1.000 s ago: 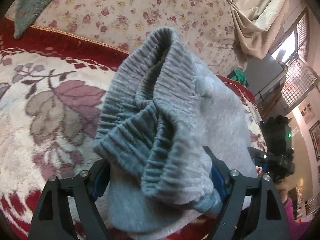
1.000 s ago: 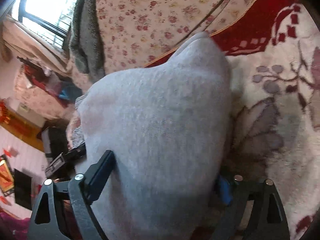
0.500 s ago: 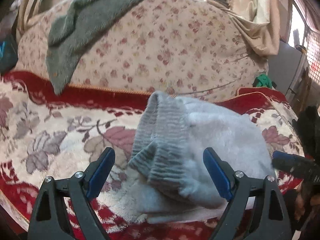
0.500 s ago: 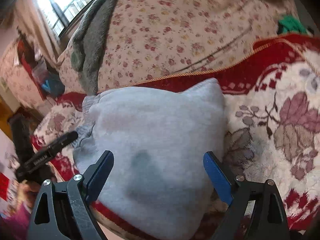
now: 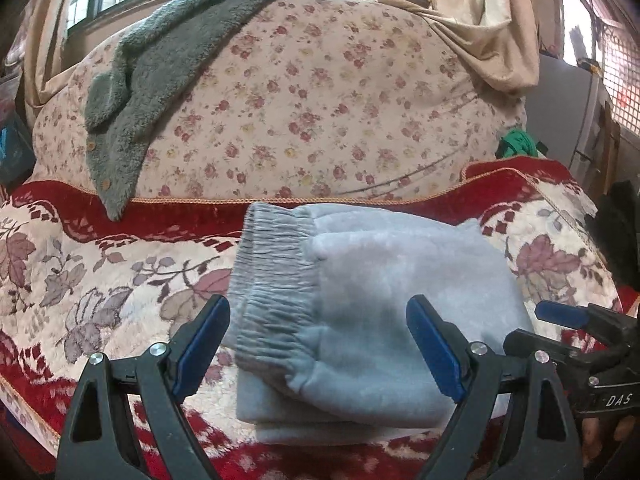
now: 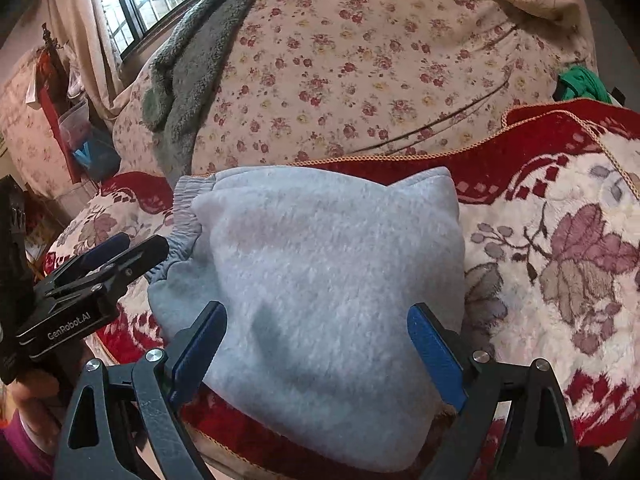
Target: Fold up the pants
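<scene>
We judge the folding essentially done: the grey pants [image 5: 372, 312] lie as a compact stack on the patterned red blanket [image 5: 100, 280], and our left claw [image 5: 318, 344] and right claw [image 6: 316, 344] hover spread wide, pinching nothing.

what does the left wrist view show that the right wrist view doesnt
Only the left wrist view: the full ribbed waistband, the stacked folded layers at the near edge, and the right tool from the side.
Only the right wrist view: the left tool from the side and the blue bag.
Both: the folded grey pants on the red floral blanket, green fleece, both tools open and holding nothing.
</scene>
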`<act>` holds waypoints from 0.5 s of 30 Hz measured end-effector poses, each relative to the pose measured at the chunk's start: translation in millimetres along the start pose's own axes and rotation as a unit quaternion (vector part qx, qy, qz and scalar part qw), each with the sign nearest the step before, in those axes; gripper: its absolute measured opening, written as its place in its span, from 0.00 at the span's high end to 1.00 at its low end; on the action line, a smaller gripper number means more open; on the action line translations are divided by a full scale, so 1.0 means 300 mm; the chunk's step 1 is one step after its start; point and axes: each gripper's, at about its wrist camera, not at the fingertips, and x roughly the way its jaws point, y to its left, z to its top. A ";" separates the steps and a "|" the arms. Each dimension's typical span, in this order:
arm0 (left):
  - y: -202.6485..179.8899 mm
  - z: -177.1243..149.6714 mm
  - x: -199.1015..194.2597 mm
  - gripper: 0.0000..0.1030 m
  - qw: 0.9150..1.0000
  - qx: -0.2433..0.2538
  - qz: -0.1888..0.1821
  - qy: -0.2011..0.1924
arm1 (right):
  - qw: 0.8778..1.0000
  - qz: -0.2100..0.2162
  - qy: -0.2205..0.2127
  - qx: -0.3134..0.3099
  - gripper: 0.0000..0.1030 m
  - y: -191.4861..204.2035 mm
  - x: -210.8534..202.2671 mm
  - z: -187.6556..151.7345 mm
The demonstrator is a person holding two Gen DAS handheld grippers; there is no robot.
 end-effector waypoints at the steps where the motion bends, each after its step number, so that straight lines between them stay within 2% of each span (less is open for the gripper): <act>1: -0.009 0.001 -0.001 0.13 1.000 0.003 0.002 -0.002 | 1.000 0.000 -0.001 0.003 0.08 -0.004 -0.004 -0.002; 15: -0.063 0.009 -0.003 0.13 1.000 0.013 0.004 -0.008 | 1.000 0.002 -0.014 0.014 0.08 -0.031 -0.031 -0.004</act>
